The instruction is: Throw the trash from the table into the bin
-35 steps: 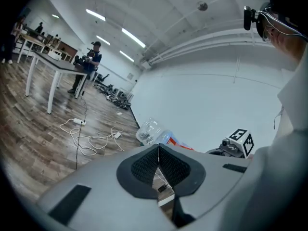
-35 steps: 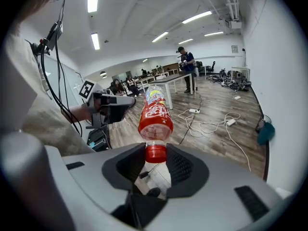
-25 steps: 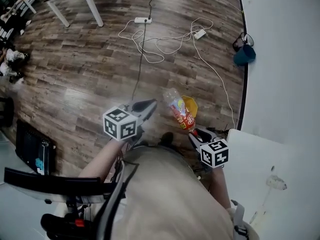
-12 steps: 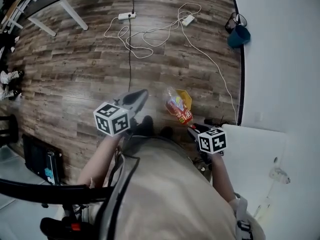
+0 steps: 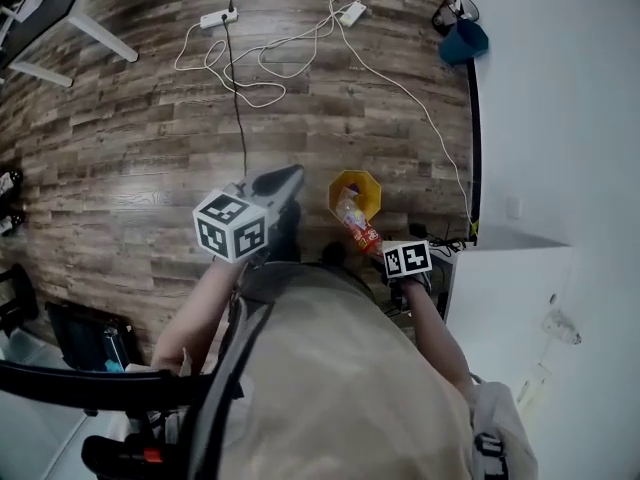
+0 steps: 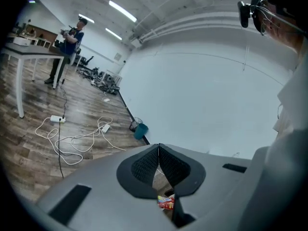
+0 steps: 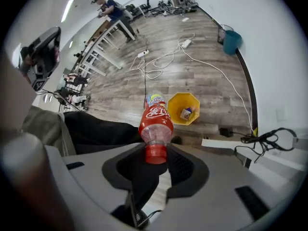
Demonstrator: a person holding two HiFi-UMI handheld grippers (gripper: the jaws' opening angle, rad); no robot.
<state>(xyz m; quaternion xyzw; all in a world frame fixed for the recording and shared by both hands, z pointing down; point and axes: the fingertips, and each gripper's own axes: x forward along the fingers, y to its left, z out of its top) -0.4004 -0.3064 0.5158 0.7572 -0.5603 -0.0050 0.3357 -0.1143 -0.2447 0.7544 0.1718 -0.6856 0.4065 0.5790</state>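
A clear plastic bottle [image 5: 356, 222] with a red label and red cap hangs bottom-down over a yellow bin [image 5: 356, 187] on the wooden floor. My right gripper [image 5: 377, 250] is shut on the bottle's cap end and points steeply down. In the right gripper view the bottle [image 7: 156, 123] stands out from the right gripper [image 7: 156, 159], with the bin [image 7: 183, 109] just beyond it holding a scrap of trash. My left gripper [image 5: 286, 180] is shut and empty, to the left of the bin. In the left gripper view the left gripper [image 6: 158, 153] shows its pads pressed together.
A white table [image 5: 500, 298] stands at the right by the wall. White cables and a power strip [image 5: 218, 18] lie on the floor beyond the bin. A blue bucket [image 5: 461, 40] sits at the wall. A person [image 6: 71, 37] stands far off near a table leg [image 6: 19, 88].
The right gripper has come down with the bottle, which now hangs right over the yellow bin. The left gripper has shifted sideways, still shut.
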